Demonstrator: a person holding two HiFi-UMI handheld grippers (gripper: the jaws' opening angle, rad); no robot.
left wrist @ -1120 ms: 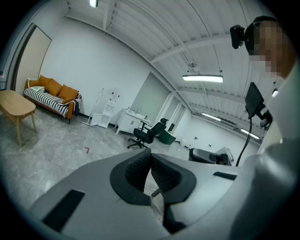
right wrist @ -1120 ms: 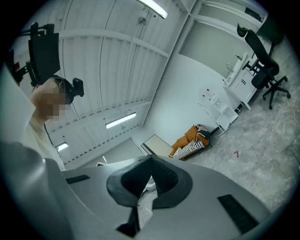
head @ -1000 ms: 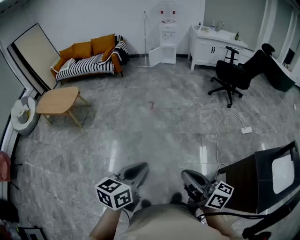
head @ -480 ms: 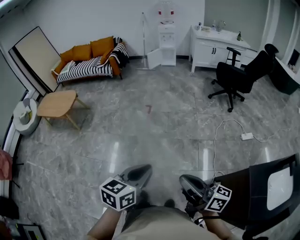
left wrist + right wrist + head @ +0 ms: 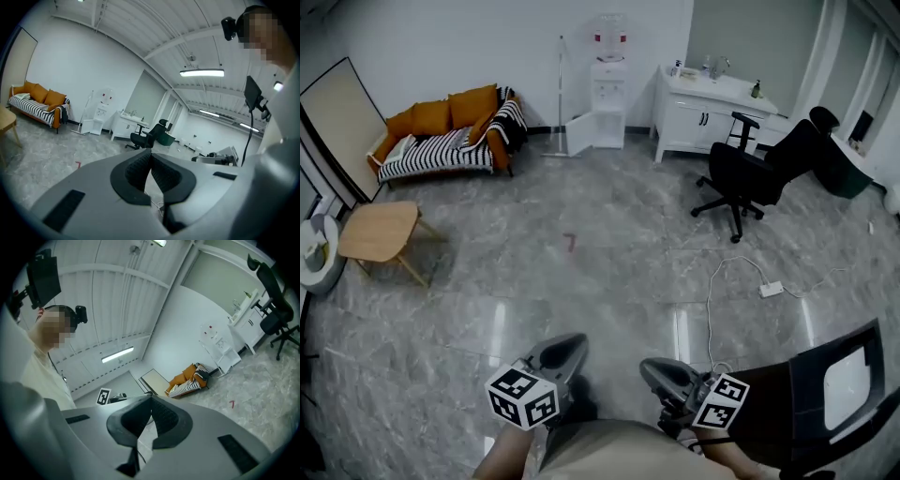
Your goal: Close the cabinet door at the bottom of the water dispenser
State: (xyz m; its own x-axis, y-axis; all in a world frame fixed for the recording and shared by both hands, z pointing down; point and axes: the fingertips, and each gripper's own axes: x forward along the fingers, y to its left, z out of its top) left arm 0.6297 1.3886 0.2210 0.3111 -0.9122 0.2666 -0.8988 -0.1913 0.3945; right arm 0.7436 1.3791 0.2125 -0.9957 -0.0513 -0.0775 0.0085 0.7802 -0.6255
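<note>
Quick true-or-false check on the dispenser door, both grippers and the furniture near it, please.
The cabinet door at the bottom of the water dispenser stands open. True.
The left gripper grips that door. False: its jaws are shut on nothing, far from it.
The right gripper has its jaws wide apart. False: they are together, empty.
In the head view the black office chair stands right of the water dispenser. True.
The sofa is right of the water dispenser. False: it is to its left.
</note>
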